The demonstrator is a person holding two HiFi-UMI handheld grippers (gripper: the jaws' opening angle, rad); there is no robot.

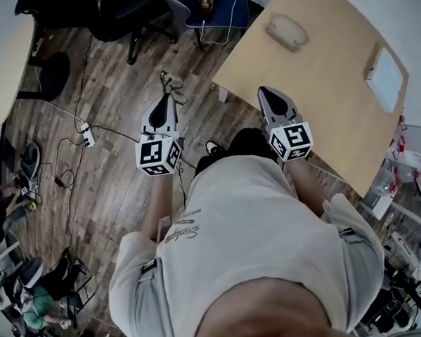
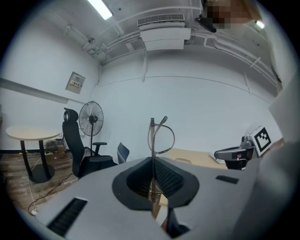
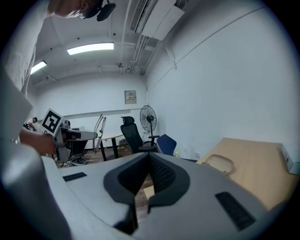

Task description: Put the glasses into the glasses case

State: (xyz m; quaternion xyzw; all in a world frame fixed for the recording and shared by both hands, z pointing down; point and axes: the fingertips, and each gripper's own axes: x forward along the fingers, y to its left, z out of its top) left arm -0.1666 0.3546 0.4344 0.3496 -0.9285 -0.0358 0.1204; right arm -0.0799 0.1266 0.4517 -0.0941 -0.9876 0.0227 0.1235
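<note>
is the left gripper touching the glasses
Touching: in the left gripper view, the left gripper is shut on the glasses, the frame pinched between its jaws.

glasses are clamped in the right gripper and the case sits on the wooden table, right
No: the glasses are clamped in the left gripper, as the left gripper view shows. The case does sit on the wooden table.

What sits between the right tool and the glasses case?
Nothing: head view shows bare light wooden tabletop between the right tool and the beige oval glasses case.
</note>
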